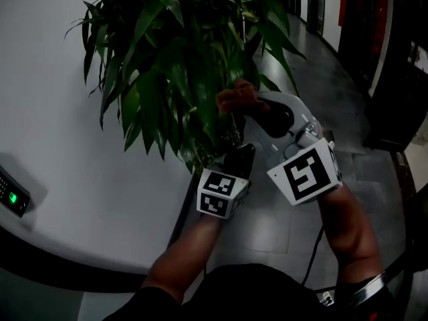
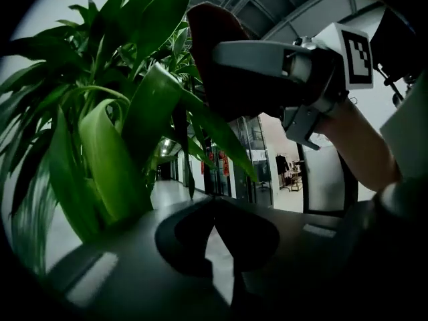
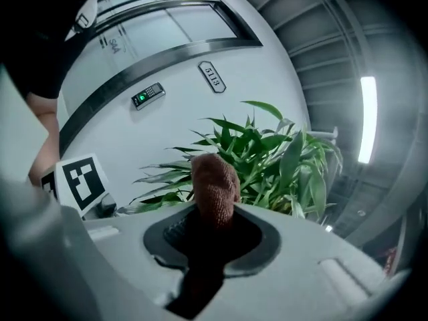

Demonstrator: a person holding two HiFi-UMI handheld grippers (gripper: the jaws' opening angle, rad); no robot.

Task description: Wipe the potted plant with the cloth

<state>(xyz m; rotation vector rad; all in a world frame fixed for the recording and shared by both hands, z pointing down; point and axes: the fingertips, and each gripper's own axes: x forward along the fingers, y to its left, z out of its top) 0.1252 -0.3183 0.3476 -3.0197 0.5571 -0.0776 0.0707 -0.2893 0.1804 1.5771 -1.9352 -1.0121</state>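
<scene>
Two tools: my right tool is clamped on the soft, light cloth, held up in the plant; my left tool, jaws together, sits nearer. Its leaves likely bend easily, so support each underneath.

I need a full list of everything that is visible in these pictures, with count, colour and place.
plant: one, green, by the white wall; pot not seen
cloth: one, reddish brown, held at the plant
keypad: one, black with green light, on the wall
number plate: one, grey, on the wall
left gripper: one, light grey, jaws together, at the plant
right gripper: one, light grey, jaws shut on the cloth
forearms: two, bare, behind the grippers
</scene>
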